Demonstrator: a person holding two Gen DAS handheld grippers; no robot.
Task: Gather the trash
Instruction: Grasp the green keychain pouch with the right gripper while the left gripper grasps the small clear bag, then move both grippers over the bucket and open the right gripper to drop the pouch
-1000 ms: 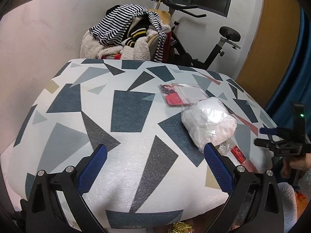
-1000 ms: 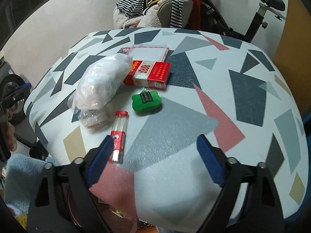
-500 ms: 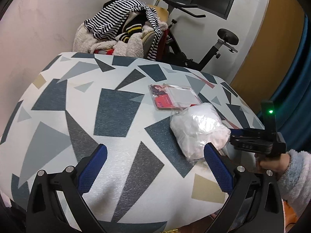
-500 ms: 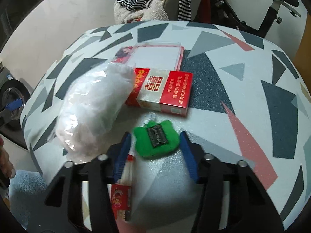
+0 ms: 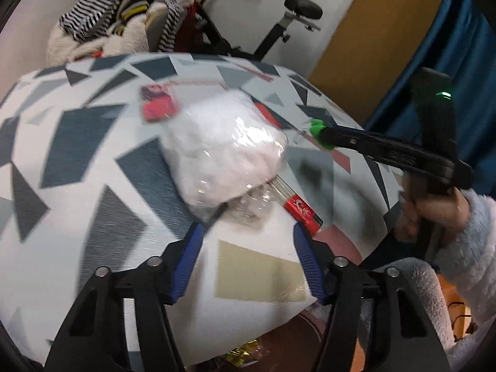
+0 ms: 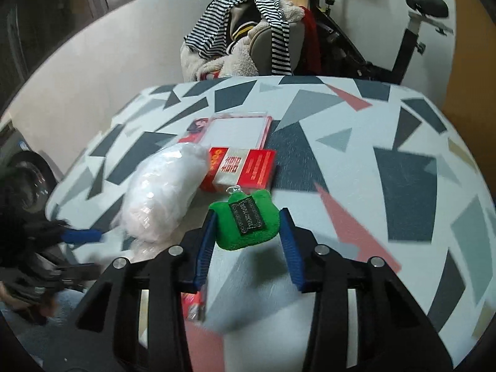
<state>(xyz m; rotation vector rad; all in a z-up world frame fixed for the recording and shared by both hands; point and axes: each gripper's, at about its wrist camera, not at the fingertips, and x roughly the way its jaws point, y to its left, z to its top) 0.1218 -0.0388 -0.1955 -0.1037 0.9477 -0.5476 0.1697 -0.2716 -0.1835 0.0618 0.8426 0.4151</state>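
A clear plastic bag of white stuff [image 5: 223, 152] lies on the patterned table [image 5: 77, 186]; it also shows in the right wrist view [image 6: 164, 192]. My left gripper [image 5: 248, 235] is open, its jaws just short of the bag's near end. A red-capped tube [image 5: 297, 204] lies beside the bag. My right gripper [image 6: 246, 226] is shut on a small green plush pouch [image 6: 245, 220] and holds it just above the table; the pouch also shows in the left wrist view [image 5: 319, 130]. A red cigarette box [image 6: 241, 170] lies behind the pouch.
A clear card case with a red picture [image 6: 235, 127] lies past the cigarette box. A chair heaped with striped and fleecy clothes [image 6: 248, 37] and an exercise bike [image 6: 412, 31] stand behind the table. A blue curtain [image 5: 465, 46] hangs at the right.
My right gripper has closed on the green pouch and lifted it slightly. My left gripper has moved right and forward to the bag, its jaws narrower than before.
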